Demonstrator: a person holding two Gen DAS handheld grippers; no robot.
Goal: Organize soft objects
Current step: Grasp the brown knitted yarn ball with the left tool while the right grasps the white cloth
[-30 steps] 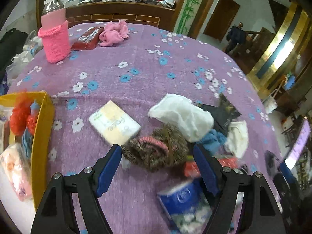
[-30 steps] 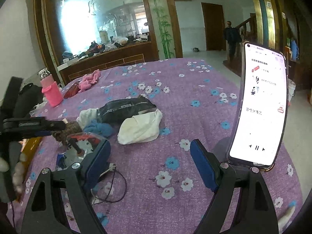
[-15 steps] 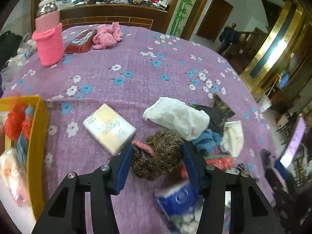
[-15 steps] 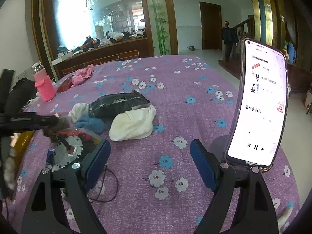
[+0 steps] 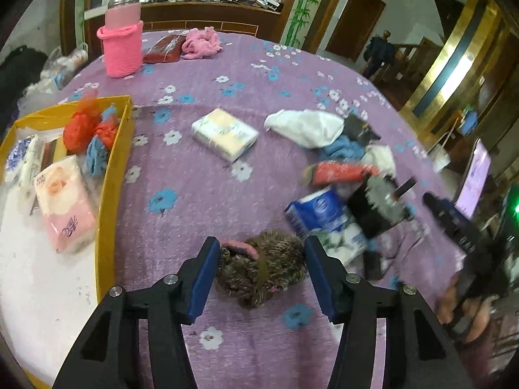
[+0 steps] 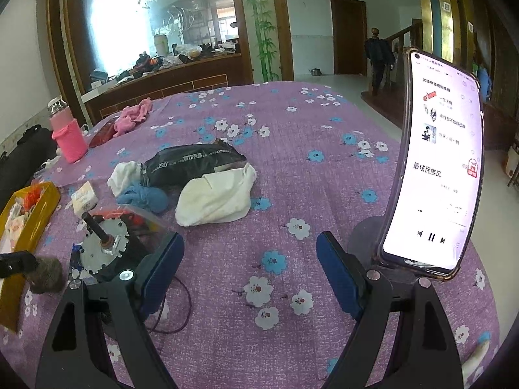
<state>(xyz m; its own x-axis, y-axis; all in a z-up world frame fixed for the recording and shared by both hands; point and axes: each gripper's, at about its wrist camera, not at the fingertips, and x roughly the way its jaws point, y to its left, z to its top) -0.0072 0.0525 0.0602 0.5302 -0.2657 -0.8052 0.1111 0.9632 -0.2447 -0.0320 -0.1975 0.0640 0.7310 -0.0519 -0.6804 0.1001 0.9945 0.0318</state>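
Purple cloth bare between yellow box rim and fuzzy toy.

**A bright room behind the purple table**

We see a table spread with a purple flowered cloth. Behind it stands a long wooden sideboard crowded with clutter, and above that a large wood-framed mirror glares with reflected light. Beside the mirror, a pale panel painted with green bamboo runs up the wall. We find a dark brown door in the white far wall, above a pale, shiny floor. To the right a wooden stair rail rises, and a person in dark clothes stands near it. Gold-coloured columns frame that side.
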